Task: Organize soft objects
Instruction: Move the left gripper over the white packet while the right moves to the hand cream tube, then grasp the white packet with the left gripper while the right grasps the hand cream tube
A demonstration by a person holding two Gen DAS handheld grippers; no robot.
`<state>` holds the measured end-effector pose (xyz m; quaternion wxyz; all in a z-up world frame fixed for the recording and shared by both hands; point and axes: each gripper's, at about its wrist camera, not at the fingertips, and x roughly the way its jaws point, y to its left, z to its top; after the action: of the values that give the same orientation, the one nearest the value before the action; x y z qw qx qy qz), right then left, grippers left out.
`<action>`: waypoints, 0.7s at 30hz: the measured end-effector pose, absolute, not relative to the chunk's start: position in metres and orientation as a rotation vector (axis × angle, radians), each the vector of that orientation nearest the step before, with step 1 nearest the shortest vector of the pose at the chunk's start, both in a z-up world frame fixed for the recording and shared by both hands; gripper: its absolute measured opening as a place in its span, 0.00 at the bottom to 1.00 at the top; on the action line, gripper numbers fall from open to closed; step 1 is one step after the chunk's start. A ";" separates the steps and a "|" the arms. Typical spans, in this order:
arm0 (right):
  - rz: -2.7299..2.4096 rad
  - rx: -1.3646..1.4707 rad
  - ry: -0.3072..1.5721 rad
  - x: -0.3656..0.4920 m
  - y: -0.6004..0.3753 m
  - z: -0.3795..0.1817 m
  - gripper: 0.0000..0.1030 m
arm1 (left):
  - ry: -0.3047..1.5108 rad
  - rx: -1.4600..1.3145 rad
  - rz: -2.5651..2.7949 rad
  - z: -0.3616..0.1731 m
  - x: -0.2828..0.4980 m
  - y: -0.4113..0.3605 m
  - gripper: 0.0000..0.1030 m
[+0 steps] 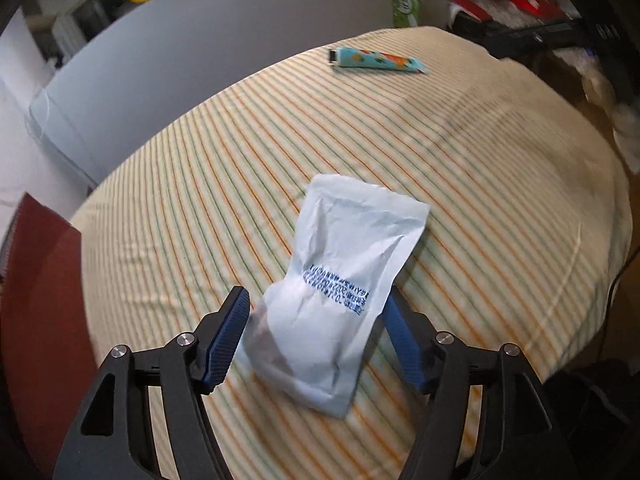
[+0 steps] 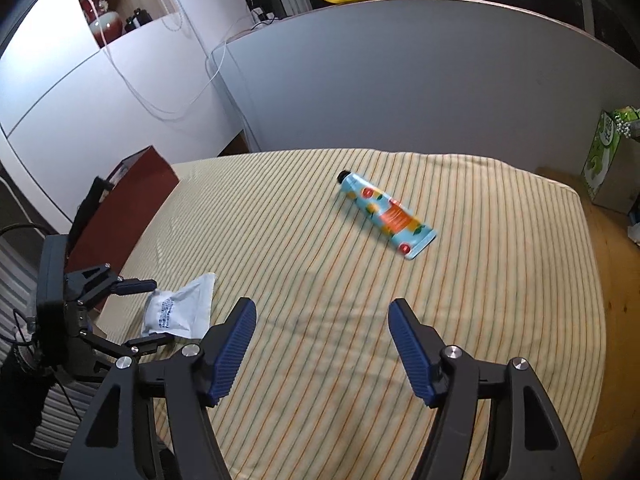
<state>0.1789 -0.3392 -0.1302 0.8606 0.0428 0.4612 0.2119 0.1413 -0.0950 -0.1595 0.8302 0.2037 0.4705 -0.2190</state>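
The left gripper [image 1: 316,312] is spread open around the white pouch [image 1: 340,292], whose long axis points toward one o'clock. The right gripper [image 2: 322,322] is held open, empty; the tube [image 2: 386,216] lies at twelve o'clock.

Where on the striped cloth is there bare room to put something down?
Bare cloth lies between the white pouch and the cream tube, and from the tube to the cloth's right edge. It is crowded at the left edge, where the left tongs straddle the pouch beside the red box.
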 end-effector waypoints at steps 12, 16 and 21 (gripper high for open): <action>0.471 -0.152 0.998 0.241 -0.312 -0.141 0.63 | 1.048 0.273 -0.395 -0.163 0.167 -0.087 0.70; 0.472 -0.175 1.031 0.276 -0.306 -0.152 0.63 | 1.088 0.203 -0.388 -0.166 0.176 -0.082 0.75; 0.478 -0.144 1.084 0.307 -0.305 -0.171 0.63 | 1.093 0.212 -0.390 -0.165 0.177 -0.083 0.75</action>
<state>0.3075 -0.3052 -0.1706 0.8273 -0.0677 0.5103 0.2250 0.1770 -0.0834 -0.1650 0.8311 0.0999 0.5152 -0.1840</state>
